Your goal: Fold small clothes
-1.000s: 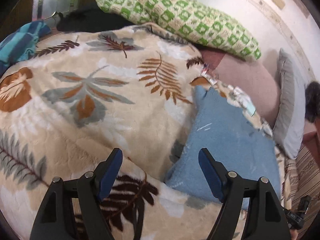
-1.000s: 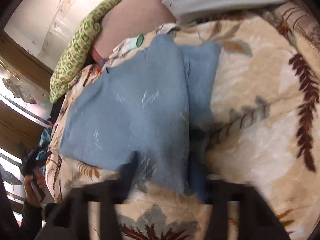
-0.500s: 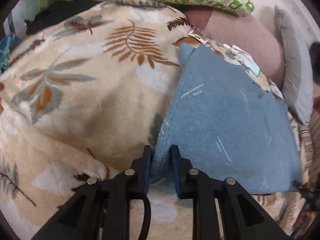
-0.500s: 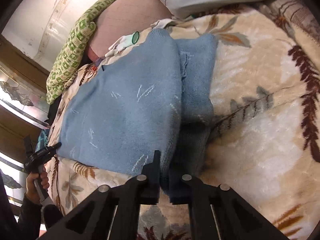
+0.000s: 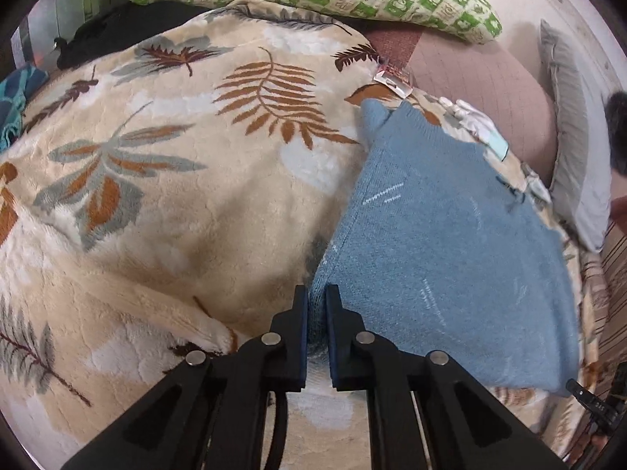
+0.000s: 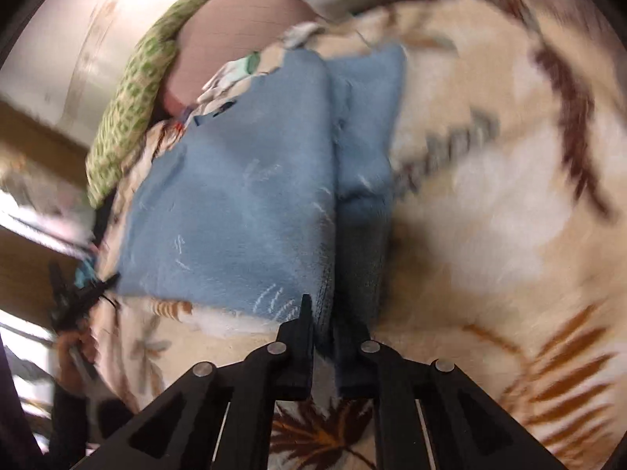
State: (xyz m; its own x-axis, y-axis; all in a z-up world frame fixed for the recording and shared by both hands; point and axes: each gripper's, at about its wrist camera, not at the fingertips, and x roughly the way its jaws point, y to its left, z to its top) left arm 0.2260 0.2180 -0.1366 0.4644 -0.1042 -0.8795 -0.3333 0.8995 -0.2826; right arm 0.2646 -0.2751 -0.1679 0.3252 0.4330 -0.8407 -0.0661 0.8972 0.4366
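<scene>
Pinching blue sweater (image 5: 443, 243) corners w/ left gripper (image 5: 316, 313), right gripper (image 6: 323, 325), on leaf blanket (image 5: 176, 180)

Left view sharp, evenly lit; right view motion-blurred.

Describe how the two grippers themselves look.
Both look alike. The left gripper has matte black angular linkage arms with triangular cut-outs, silver round pivot pins, dark blue finger pads and a black cable looping beneath. The right gripper matches, though its pads look darker.
</scene>
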